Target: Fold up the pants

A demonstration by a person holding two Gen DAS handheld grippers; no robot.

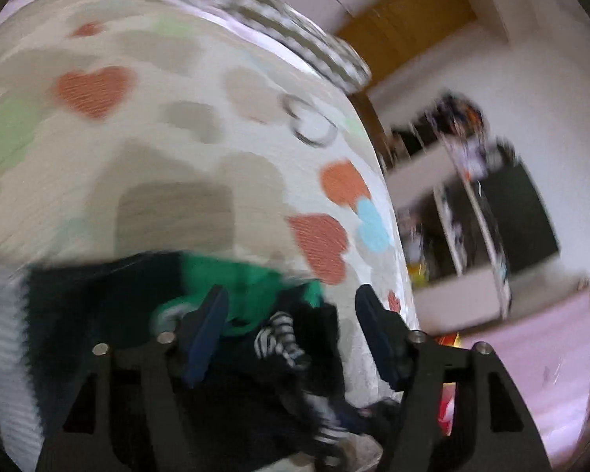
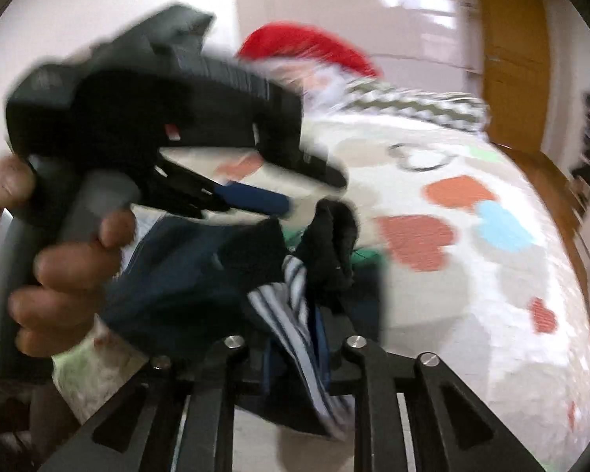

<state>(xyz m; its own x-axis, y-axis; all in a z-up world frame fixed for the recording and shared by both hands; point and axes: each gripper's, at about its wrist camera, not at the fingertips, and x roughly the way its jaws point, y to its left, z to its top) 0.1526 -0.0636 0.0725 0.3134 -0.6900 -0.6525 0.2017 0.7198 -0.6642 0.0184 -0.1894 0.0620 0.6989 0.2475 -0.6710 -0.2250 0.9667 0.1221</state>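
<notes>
Right jaws on soft striped pants (image 2: pixel 295 306)

In the left wrist view the bed (image 1: pixel 177 137) fills the left and centre of the frame. The pants (image 1: pixel 287 350) lie on it at lower centre, between the fingers of the left claw (image 1: pixel 291 338). A pillow (image 1: pixel 295 39) sits at the bed's far end, upper centre. Shelves (image 1: pixel 472 216) stand at right, beyond the bed's edge. In the right wrist view the pants (image 2: pixel 255 275) bunch at centre above the right claw (image 2: pixel 295 369), with the left claw (image 2: pixel 251 196) at upper left, above them.
</notes>
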